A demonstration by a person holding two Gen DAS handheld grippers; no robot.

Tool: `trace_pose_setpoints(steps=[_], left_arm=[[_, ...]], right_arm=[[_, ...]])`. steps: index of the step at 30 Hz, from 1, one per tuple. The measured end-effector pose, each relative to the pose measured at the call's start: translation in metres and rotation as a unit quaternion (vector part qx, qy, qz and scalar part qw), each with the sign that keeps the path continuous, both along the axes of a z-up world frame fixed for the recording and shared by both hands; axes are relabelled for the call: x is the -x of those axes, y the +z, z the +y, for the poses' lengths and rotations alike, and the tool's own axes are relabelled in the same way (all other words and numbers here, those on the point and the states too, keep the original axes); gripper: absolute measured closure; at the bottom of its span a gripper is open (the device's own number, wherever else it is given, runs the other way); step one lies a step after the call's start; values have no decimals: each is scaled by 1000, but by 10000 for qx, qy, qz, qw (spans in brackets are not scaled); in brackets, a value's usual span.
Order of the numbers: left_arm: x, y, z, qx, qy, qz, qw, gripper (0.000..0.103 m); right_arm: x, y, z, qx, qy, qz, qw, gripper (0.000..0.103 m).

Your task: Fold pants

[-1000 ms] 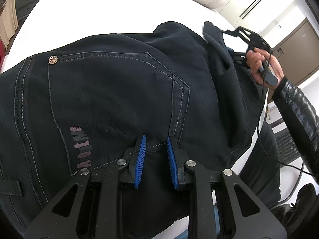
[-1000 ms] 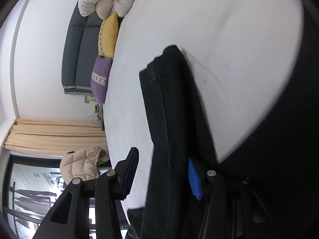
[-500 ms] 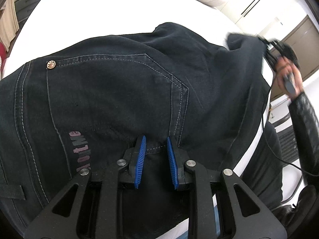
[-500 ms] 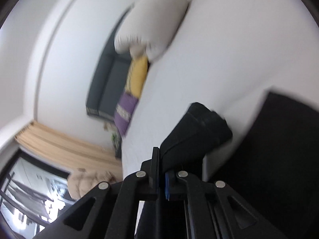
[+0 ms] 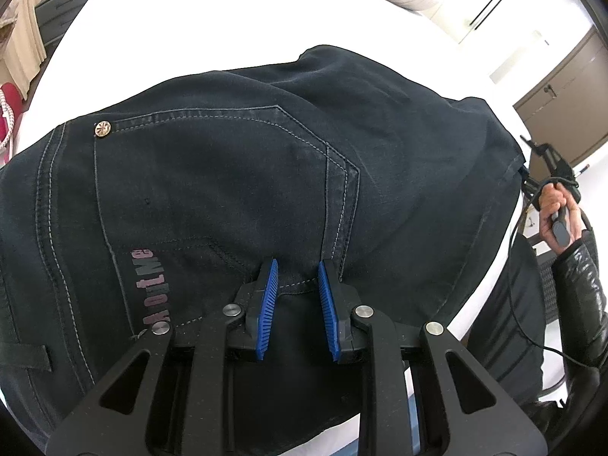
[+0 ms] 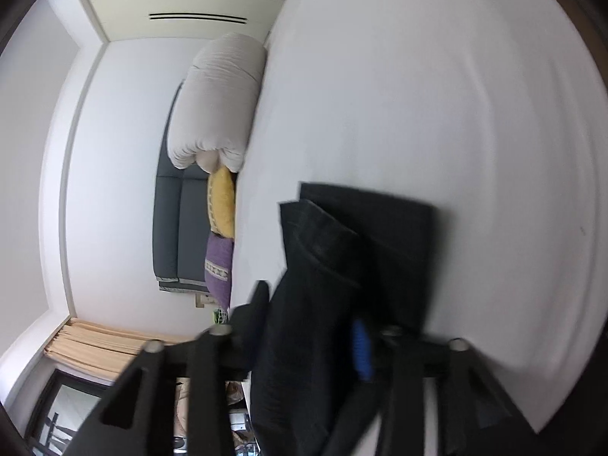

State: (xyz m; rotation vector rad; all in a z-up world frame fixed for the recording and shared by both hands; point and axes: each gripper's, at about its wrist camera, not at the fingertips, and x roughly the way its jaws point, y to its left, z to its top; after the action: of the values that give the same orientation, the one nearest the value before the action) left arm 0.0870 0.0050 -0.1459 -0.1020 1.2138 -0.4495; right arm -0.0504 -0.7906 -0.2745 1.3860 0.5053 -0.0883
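Dark navy pants (image 5: 235, 174) lie on the white bed (image 5: 212, 26), back pocket and pink lettering up. My left gripper (image 5: 296, 273) presses down at the pocket's lower corner, its blue pads close together with denim bunched between them. At the pants' right edge a hand (image 5: 558, 209) in a black sleeve holds my right gripper (image 5: 526, 173). In the right wrist view the folded pant leg end (image 6: 342, 250) hangs between the spread fingers of my right gripper (image 6: 309, 304). Its jaws are opening, and the picture is blurred.
A rolled white duvet (image 6: 220, 98), a yellow cushion (image 6: 222, 201) and a purple cushion (image 6: 220, 266) lie at the grey headboard (image 6: 171, 228). A brown cabinet (image 5: 562, 114) stands beyond the bed's right edge. A black cable (image 5: 532, 334) trails from the right gripper.
The right gripper shut on the pant leg end and carried it out to the pants' right edge, where its fingers now stand apart. The left gripper stayed put.
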Motion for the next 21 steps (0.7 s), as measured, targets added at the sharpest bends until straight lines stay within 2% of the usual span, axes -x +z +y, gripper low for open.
trace_pose_setpoints(steps=[2, 4, 6, 8, 11, 15, 19, 21], left_arm=[[0, 0, -1, -25, 11, 11, 10000, 81], [0, 1, -3, -47, 22, 18, 10000, 81], [-1, 0, -2, -63, 29, 17, 10000, 81], [-1, 1, -2, -57, 63, 21, 10000, 81], [0, 0, 1, -22, 107, 26, 9999, 81], [1, 2, 3, 34, 49, 19, 10000, 81], [1, 1, 9, 111, 75, -1, 9999, 81], [2, 0, 14, 157, 117, -21, 9998, 81]], right_arm=[[-1, -3, -7, 39, -22, 34, 10000, 55], [-9, -4, -14, -41, 10, 92, 9999, 65], [-14, -7, -19, 57, 144, 364, 9992, 97], [-13, -8, -23, 151, 183, 549, 9982, 98], [1, -4, -21, 332, -14, 568, 9978, 98], [20, -19, -25, 184, -259, 504, 9982, 100], [20, -18, -22, 437, -208, 630, 9968, 100], [24, -17, -22, 359, -243, 618, 9971, 99]])
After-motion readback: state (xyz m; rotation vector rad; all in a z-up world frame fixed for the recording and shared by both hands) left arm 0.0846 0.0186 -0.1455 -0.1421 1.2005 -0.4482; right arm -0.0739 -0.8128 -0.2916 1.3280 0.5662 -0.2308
